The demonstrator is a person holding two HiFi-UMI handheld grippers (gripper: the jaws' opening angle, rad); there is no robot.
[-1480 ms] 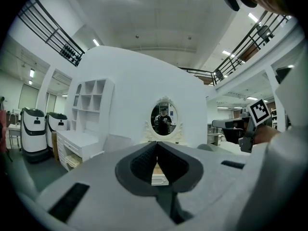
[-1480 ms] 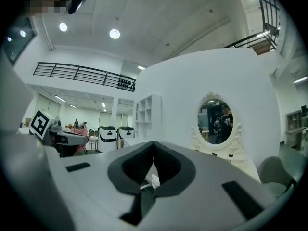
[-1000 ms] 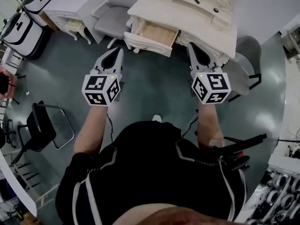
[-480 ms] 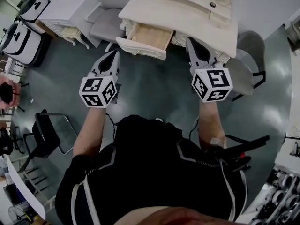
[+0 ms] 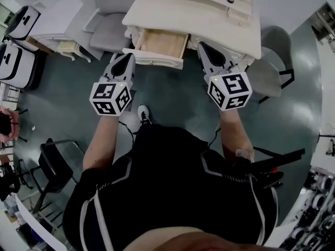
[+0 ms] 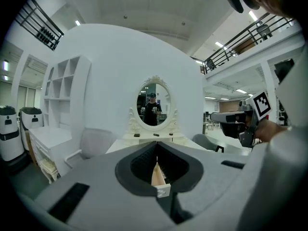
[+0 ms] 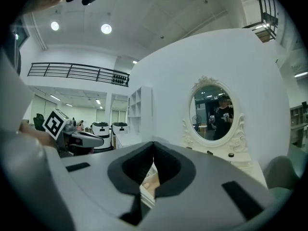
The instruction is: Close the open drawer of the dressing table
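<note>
I see the drawer (image 5: 159,43) of the dressing table (image 5: 209,14) standing pulled out. My left gripper (image 5: 128,57) is near the left end of its front and my right gripper (image 5: 202,46) just beside its right side. Both have jaws together and empty.

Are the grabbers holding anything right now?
No, nothing is held. The left gripper and the right gripper both have their jaws together and empty; the open drawer lies ahead of them.

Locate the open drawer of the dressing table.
Head view, top centre: the cream, wood-lined open drawer juts from the cream dressing table's left half, between the left tool and right tool.
</note>
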